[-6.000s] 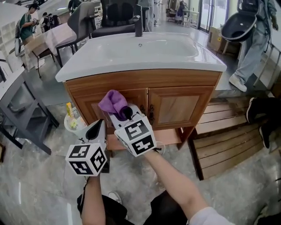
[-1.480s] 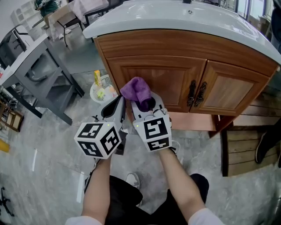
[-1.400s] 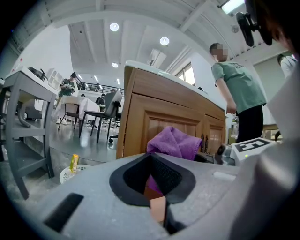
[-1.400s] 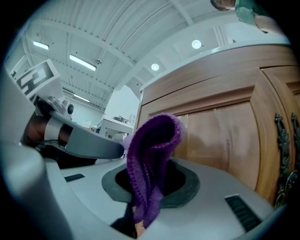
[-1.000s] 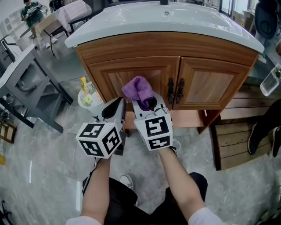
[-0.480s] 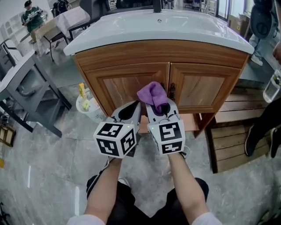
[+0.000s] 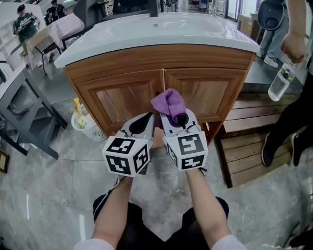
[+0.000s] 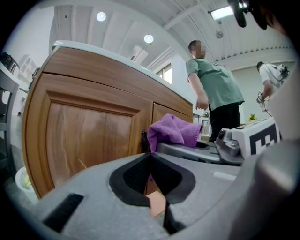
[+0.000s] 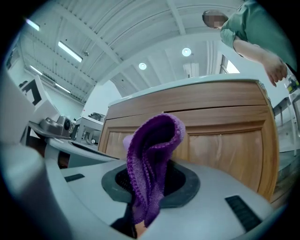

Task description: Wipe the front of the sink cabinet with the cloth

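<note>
The cloth (image 7: 169, 103), in front of the left door (image 7: 122, 100) a second ago, is now in front of the seam where the two doors meet. The left gripper (image 7: 145, 118) has drawn in just beside the right gripper (image 7: 177, 118). A person's hand (image 7: 293, 48) with a bottle (image 7: 279, 84) has come in at upper right.

faucet (image 7: 153, 7): cut by top edge | bystander (image 7: 299, 114): cut by right edge | door handles (image 8: 144, 139): mostly behind cloth (image 7: 169, 102)
</note>
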The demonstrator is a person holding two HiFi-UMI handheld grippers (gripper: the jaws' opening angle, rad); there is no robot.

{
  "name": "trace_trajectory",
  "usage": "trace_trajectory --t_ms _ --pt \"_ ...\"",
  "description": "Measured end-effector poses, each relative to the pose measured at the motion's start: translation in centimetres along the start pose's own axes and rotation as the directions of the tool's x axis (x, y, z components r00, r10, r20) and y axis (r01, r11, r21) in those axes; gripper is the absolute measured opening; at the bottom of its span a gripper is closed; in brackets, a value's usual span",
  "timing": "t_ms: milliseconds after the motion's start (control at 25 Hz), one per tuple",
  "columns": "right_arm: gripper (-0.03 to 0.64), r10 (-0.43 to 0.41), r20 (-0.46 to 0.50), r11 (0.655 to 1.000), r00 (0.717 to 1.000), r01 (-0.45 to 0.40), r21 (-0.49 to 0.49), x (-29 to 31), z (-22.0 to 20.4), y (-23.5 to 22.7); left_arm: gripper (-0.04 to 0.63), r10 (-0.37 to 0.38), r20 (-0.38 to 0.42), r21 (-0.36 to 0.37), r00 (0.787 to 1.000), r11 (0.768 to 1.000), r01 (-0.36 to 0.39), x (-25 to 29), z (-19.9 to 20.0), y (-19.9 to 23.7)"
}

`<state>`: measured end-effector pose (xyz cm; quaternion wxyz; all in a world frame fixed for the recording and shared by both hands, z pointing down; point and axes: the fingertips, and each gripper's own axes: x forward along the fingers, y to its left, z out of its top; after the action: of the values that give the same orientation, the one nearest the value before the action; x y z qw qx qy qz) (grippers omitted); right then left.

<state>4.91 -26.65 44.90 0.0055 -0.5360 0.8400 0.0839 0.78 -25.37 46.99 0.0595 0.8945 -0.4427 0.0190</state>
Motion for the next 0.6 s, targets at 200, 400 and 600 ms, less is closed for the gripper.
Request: trace_trajectory --t_ms 200,400,600 --pt "0.078 -0.059 -0.012 0.998 0.998 0.059 -0.012 -1.2 -0.5 -4.0 0.006 -0.052 0.008 -0.006 0.999 0.999 0.052 1.6 -0.1 -2.4" --pt "0.078 -0.13 -0.042 0.991 0.991 0.127 -0.05 -2.2 -1.7 -8.3 0.006 -0.105 0.018 -0.012 0.994 0.994 0.106 3.3 -0.1 -4.7" --pt "0.078 -0.212 -0.08 0.976 0.974 0.207 -0.072 -3.4 -3.8 -12.5 0.006 -0.147 0.002 -0.014 0.989 0.989 0.147 5.5 -1.0 -6.5"
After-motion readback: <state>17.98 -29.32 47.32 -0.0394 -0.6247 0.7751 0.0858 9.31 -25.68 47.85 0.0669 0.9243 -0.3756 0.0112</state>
